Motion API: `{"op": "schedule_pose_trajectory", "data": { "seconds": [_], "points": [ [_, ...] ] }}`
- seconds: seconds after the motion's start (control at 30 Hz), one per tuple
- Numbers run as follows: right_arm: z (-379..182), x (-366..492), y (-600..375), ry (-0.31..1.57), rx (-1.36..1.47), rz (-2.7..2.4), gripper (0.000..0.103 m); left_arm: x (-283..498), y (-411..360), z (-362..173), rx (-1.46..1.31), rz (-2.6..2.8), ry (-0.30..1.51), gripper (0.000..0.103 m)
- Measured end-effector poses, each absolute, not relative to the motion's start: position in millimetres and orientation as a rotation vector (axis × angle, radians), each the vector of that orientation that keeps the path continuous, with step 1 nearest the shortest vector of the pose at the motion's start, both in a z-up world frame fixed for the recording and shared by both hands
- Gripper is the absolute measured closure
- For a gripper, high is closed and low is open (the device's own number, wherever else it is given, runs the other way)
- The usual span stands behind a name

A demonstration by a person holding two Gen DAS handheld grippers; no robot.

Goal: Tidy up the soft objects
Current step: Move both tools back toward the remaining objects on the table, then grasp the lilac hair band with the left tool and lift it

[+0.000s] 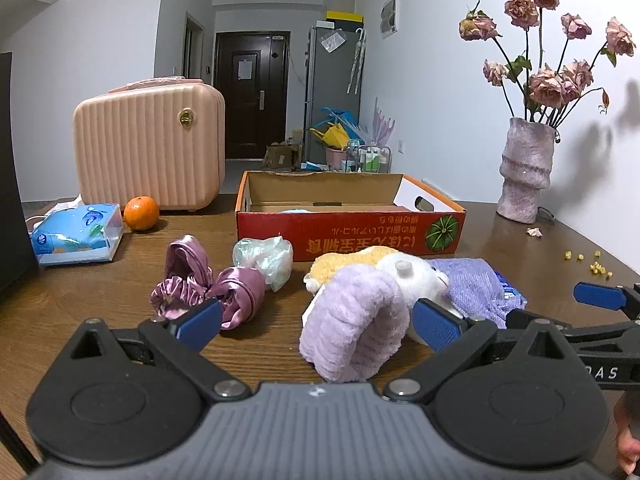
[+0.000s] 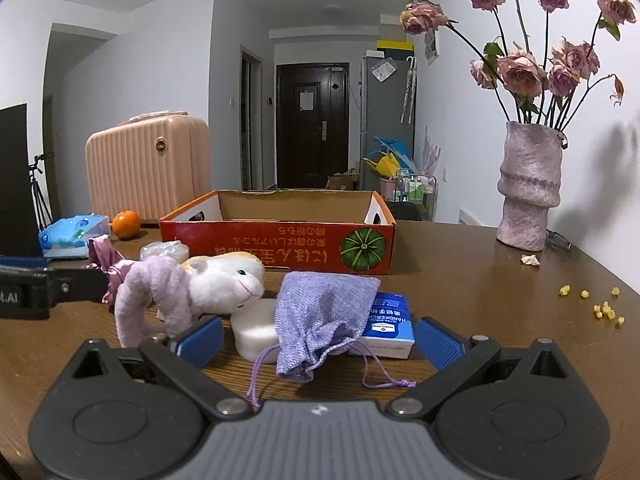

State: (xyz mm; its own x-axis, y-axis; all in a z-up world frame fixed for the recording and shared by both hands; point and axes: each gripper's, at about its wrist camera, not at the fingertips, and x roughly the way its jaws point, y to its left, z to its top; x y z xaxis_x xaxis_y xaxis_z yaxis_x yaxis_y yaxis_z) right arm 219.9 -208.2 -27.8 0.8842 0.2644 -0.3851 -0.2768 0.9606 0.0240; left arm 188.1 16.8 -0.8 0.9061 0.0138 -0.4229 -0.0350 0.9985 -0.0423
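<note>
1. Dark wood table (image 2: pixel 460 280) carrying everything.
2. Sitting at the back: pink ribbed case (image 1: pixel 150 148), orange (image 1: pixel 141 213) just beside it, blue tissue pack (image 1: pixel 76 236), red cardboard box (image 1: pixel 352 220), purple vase (image 2: pixel 528 188).
3. Lying in front of the box: satin scrunchies (image 1: pixel 208 284), pale green bag (image 1: pixel 266 258), lilac headband (image 1: pixel 356 328), plush toy (image 2: pixel 228 284), purple drawstring pouch (image 2: pixel 320 320), handkerchief packet (image 2: pixel 390 326), white block (image 2: pixel 256 334).
4. Scattered near the right edge: yellow crumbs (image 2: pixel 600 306), fallen petal (image 2: pixel 530 260).

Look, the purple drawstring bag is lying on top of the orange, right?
Not quite. The purple drawstring bag lies on the blue tissue pack, as the right wrist view shows. The orange sits apart, far back by the pink case.
</note>
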Motion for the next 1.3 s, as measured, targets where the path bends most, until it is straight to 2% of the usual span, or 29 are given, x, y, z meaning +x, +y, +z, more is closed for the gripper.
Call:
{"op": "schedule_pose_trajectory", "data": {
  "seconds": [0.43, 1.03, 1.13, 1.2, 1.23, 1.3],
  "points": [
    [-29.2, 226.3, -218.4, 0.407, 0.007, 0.218, 0.000, 205.3, -4.9, -20.4, 0.017, 0.000, 0.502, 0.000],
    [-32.4, 236.3, -229.0, 0.440, 0.053, 0.177, 0.000, 266.6, -34.3, -48.2, 0.108, 0.105, 0.556, 0.001],
    [-33.5, 236.9, -228.2, 0.446, 0.051, 0.177, 0.000, 268.8, -30.5, -50.2, 0.098, 0.098, 0.577, 0.018],
    [-34.6, 237.9, -227.9, 0.451, 0.052, 0.178, 0.000, 270.0, -29.2, -51.8, 0.094, 0.081, 0.598, 0.036],
    [-35.2, 238.3, -227.8, 0.453, 0.054, 0.181, 0.000, 271.0, -28.7, -52.2, 0.090, 0.071, 0.607, 0.040],
    [-36.1, 239.3, -227.8, 0.456, 0.056, 0.184, 0.000, 269.6, -27.0, -51.6, 0.086, 0.061, 0.605, 0.058]
  ]
}}
